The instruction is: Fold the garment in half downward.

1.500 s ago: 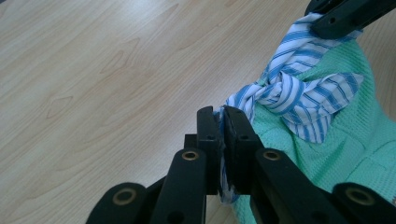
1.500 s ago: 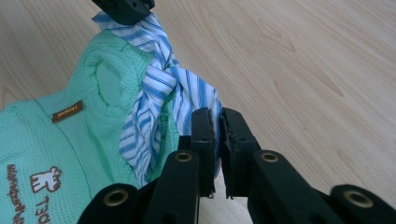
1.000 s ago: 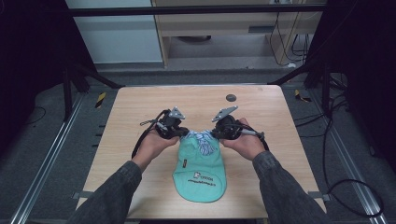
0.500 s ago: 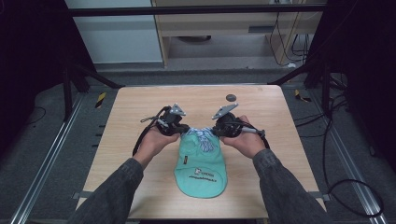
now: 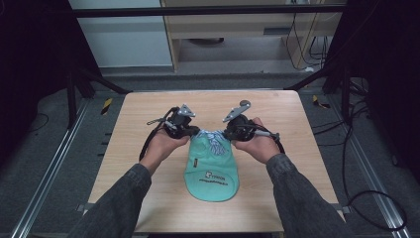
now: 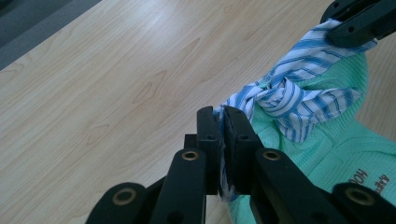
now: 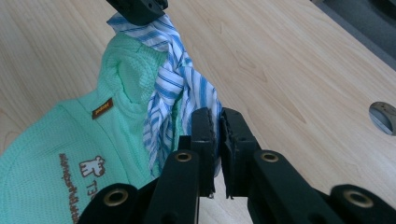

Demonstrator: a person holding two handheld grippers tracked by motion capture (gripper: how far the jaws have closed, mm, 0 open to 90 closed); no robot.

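Both clamped on the striped collar (image 6: pixel 299 95): left gripper (image 5: pixel 185 130) at its left end, right gripper (image 5: pixel 232 132) at its right; green garment (image 5: pixel 212 167) trailing lengthwise toward near edge.

Grippers: two, left gripper (image 5: pixel 192 132) and right gripper (image 5: pixel 224 133)
Hands: two
Green garment (image 5: pixel 212 168): just one
Striped collar (image 6: pixel 299 88): one, blue and white
Round hole in table (image 7: pixel 384 116): one
Wooden table (image 5: pixel 129 148): one
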